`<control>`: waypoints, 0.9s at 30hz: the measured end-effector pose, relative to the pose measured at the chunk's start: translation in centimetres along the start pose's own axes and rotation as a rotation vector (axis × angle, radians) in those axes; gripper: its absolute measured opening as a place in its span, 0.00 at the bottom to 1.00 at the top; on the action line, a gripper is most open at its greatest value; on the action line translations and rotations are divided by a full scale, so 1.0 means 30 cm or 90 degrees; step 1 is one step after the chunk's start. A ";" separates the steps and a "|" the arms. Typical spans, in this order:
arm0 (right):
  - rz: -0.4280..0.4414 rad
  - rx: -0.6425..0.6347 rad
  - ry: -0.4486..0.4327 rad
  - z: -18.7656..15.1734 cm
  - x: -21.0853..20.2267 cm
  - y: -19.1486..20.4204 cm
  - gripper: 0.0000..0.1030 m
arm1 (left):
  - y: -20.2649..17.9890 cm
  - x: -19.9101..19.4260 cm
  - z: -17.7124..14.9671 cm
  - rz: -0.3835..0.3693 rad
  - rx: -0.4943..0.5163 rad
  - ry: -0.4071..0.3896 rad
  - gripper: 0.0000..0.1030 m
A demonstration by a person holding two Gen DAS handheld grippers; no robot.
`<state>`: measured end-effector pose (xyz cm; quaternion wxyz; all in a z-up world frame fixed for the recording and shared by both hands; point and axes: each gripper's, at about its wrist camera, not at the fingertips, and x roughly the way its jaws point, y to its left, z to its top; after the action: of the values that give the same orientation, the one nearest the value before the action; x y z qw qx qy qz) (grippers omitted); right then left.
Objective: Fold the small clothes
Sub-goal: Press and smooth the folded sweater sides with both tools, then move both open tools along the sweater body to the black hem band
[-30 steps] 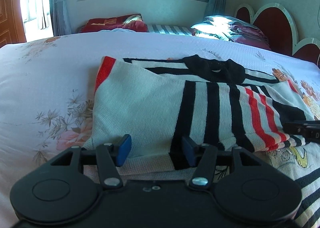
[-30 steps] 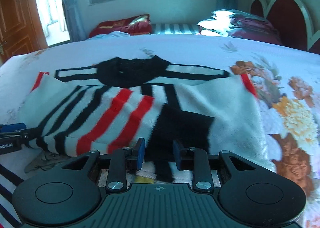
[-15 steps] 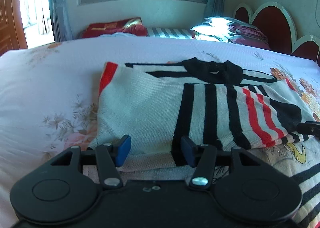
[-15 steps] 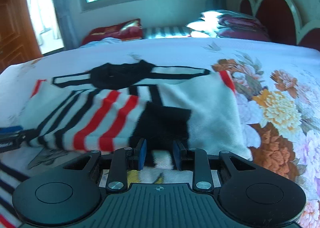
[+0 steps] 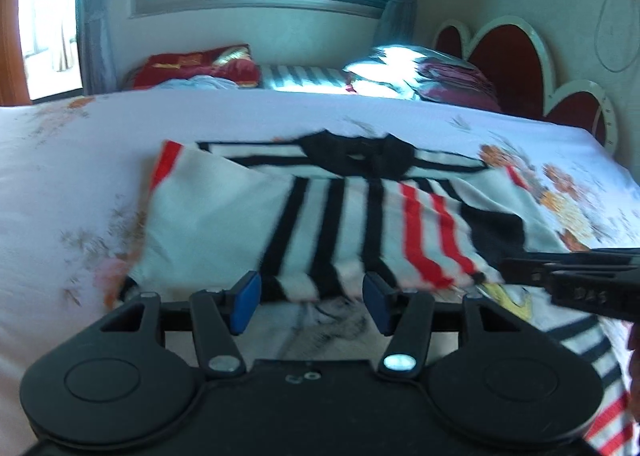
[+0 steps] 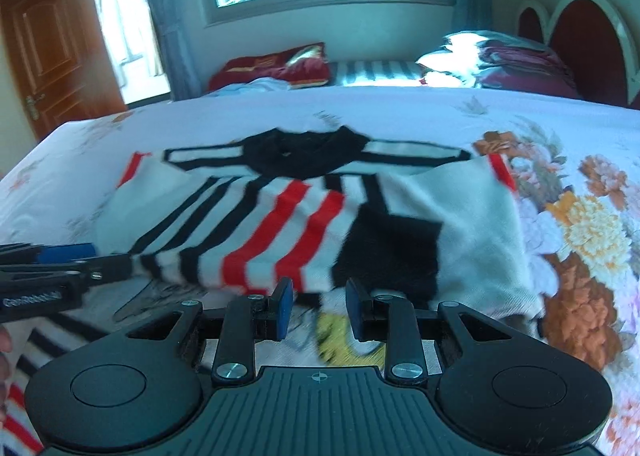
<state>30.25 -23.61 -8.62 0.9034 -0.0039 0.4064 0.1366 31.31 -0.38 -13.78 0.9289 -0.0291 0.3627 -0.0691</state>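
Sweater [image 5: 224, 224], knitted in white with black and red stripes and a black collar, spread flat beyond both sets of fingertips on the bed [image 5: 60, 160]. Lower part folded up over the body, with the folded edge lying just past the fingertips and blurred in both views. Collar at the far end, away from the fingers. Red-edged cuffs out at the far left and far right corners.

Beneath and nearer than the sweater, a second garment [image 6: 336, 340] with a yellow printed figure and striped parts, showing between and below the fingers.

Well beyond the fingers, red pillows [image 5: 200, 64] and a scalloped headboard [image 5: 512, 60] at the far side of the bed.

Left gripper [image 5: 310, 302] angled down toward the bed, aimed at the left half of the folded edge. Blue-padded fingers [image 5: 246, 302] standing wide apart, pressing on nothing; striped hem just ahead of the gap, not pinched.

Right gripper [image 6: 318, 310] angled down likewise, aimed at the black patch on the right half of the fold. Fingers [image 6: 285, 308] set closer together than the left pair, yet parted, with a clear gap and only the printed cloth seen through it; no fabric clamped.

Side by side, each reaching into the edge of the other's view, level with the fold.
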 end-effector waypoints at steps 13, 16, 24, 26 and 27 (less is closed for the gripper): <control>0.063 -0.050 0.053 -0.133 -0.009 0.104 0.28 | -0.104 -0.005 -0.157 -0.013 0.045 0.059 0.53; 0.066 -0.066 0.074 -0.163 -0.010 0.101 0.28 | -0.095 0.008 -0.192 0.007 0.051 0.070 0.56; -0.014 -0.114 0.060 -0.243 -0.080 -0.020 0.28 | -0.031 -0.046 -0.231 0.056 0.034 0.073 0.56; -0.024 -0.100 0.058 -0.255 -0.099 -0.066 0.28 | -0.013 -0.067 -0.243 0.070 0.028 0.073 0.56; -0.025 -0.091 0.058 -0.259 -0.109 -0.085 0.28 | -0.007 -0.076 -0.249 0.077 0.025 0.073 0.56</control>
<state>23.13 -27.79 -11.68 0.8840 -0.0826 0.4361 0.1472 24.57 -0.28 -17.73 0.9093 0.0149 0.4153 -0.0217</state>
